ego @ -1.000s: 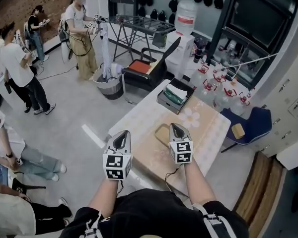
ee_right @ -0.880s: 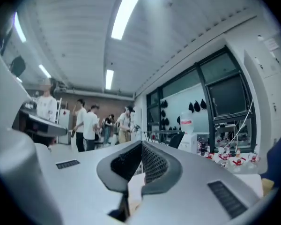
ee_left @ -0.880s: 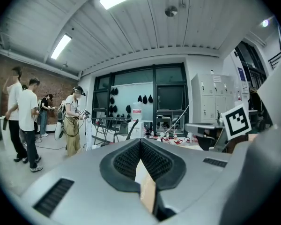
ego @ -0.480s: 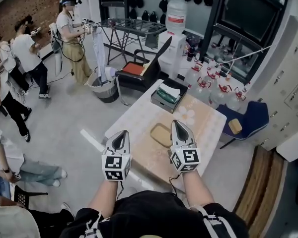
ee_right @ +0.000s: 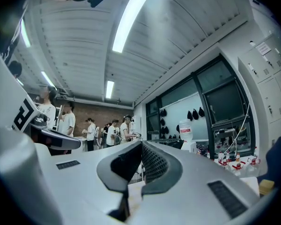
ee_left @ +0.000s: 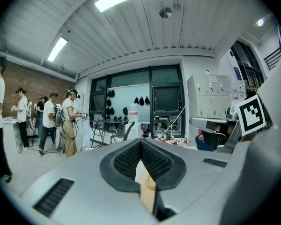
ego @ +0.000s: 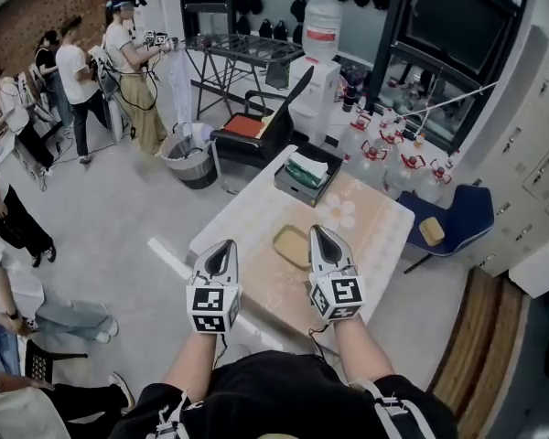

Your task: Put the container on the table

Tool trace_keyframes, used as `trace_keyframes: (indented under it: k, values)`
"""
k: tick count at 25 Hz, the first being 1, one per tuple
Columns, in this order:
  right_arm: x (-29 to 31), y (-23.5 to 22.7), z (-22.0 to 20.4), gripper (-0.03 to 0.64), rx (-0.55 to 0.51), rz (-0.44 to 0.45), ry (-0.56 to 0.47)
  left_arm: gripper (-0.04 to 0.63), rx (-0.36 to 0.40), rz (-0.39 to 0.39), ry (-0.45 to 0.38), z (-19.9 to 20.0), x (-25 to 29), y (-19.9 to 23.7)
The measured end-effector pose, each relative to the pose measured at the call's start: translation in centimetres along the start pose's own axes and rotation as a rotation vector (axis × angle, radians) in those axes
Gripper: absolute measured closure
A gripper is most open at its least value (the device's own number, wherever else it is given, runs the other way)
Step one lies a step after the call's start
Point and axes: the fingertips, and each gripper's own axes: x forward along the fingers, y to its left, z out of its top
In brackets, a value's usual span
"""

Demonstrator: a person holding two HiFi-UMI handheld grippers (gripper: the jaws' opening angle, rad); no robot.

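A shallow tan container (ego: 291, 247) lies flat on the table (ego: 247, 213), which has a pale floral cloth. My right gripper (ego: 323, 234) hovers just right of the container, above the table, shut with nothing in it. My left gripper (ego: 223, 247) hangs over the table's near left edge, also shut and empty. In the left gripper view the left gripper's (ee_left: 140, 142) dark pads meet at the tip. In the right gripper view the right gripper (ee_right: 141, 144) points level into the room, its pads together.
A dark box (ego: 304, 176) with green and white items sits at the table's far end. Behind it are a black office chair (ego: 261, 128), a water dispenser (ego: 318, 58) and red-capped bottles (ego: 393, 149). A blue chair (ego: 462, 219) stands right. Several people (ego: 73, 80) stand at the left.
My right gripper has risen away from the container, which stays on the table. The left gripper has hardly shifted. People at the left have walked about.
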Motion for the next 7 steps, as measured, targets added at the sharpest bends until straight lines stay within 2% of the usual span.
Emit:
trace_keyframes:
  k: [7]
  values:
    - [-0.6,-0.6,-0.4,0.604,-0.018,0.023,-0.001,0.584,0.001,0.012,0.0,-0.4,0.4,-1.2]
